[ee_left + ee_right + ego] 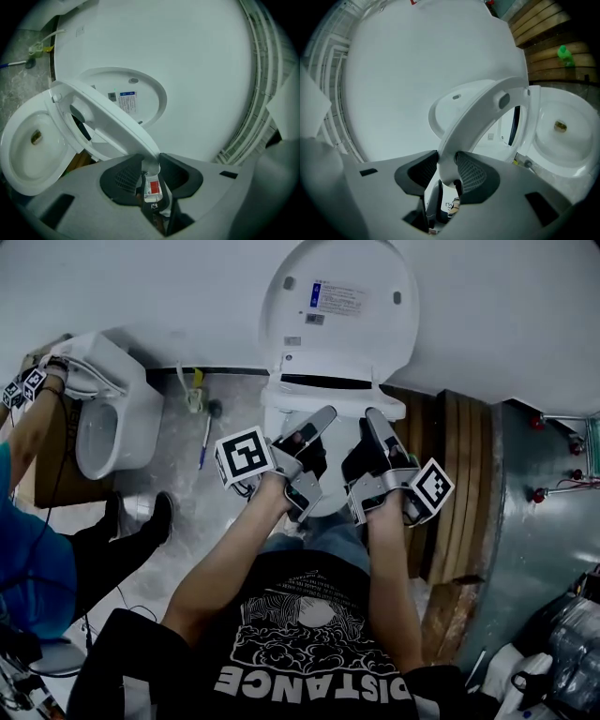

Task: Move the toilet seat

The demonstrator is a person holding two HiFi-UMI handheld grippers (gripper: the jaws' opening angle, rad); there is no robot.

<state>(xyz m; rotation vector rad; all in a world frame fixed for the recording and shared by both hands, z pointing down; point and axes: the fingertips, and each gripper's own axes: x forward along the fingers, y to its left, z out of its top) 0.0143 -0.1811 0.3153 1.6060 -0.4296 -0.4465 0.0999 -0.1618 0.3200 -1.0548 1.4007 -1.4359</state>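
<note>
White plastic toilet seat hangs half raised above the bowl, its front rim pinched by the left tongs and the right tongs. The lid is already up; the seat's swing looks about halfway done.

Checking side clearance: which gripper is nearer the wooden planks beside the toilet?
Right. The right gripper clamps the toilet seat on the side next to the wooden planks; the left gripper clamps it on the far side, toward the second toilet.
</note>
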